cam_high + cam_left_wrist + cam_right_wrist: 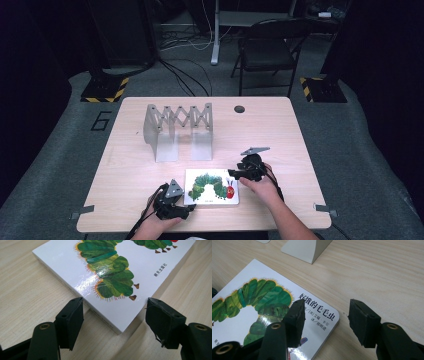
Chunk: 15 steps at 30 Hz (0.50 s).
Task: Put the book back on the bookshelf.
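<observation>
At the lower middle of the high view, a white book [212, 186] with a green caterpillar on its cover lies flat on the desk [280, 130], near the front edge. The left hand-held gripper [172, 200] sits at the book's lower left corner, held in the person's left hand [160, 222]. In the left gripper view its jaws stand wide apart, gripping nothing, with the book's [120, 272] near corner between them and a little ahead. The right hand-held gripper [245, 170] is at the book's upper right corner, in the right hand [262, 186]. In the right gripper view its jaws are also wide apart and empty: the left jaw is over the book's [262, 307] cover by the printed title, the right jaw over bare desk [374, 272] beyond the rounded corner. Above the book in the high view, toward the upper left of the desk, stands a grey folding rack [177, 130]; one of its feet [305, 248] shows at the top of the right gripper view.
</observation>
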### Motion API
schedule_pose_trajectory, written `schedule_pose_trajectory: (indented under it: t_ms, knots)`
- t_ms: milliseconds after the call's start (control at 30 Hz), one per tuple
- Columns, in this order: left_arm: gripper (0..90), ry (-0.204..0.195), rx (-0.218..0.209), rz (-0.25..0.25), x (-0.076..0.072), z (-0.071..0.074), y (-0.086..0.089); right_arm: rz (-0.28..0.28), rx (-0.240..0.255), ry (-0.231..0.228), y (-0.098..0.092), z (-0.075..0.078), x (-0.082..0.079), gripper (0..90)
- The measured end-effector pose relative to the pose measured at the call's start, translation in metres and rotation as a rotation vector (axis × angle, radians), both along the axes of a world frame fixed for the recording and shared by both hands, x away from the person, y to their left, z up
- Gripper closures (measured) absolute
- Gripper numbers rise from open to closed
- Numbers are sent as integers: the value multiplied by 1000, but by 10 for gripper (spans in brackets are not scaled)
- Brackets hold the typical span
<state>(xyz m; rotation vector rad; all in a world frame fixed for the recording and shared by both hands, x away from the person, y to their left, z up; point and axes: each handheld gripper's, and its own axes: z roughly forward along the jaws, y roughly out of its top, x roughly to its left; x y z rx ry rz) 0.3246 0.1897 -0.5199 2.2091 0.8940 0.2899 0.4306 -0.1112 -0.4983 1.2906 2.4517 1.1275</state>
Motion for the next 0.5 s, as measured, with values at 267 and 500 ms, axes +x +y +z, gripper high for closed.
schedule_pose_trajectory:
  t_ms: [267, 500]
  knots:
    - [303, -18, 10, -19, 0, -1, -5, -26, 12, 51, 0, -2, 1, 482]
    - [299, -22, 8, -11, -1, -2, -6, -19, 16, 86, 3, -6, 3, 477]
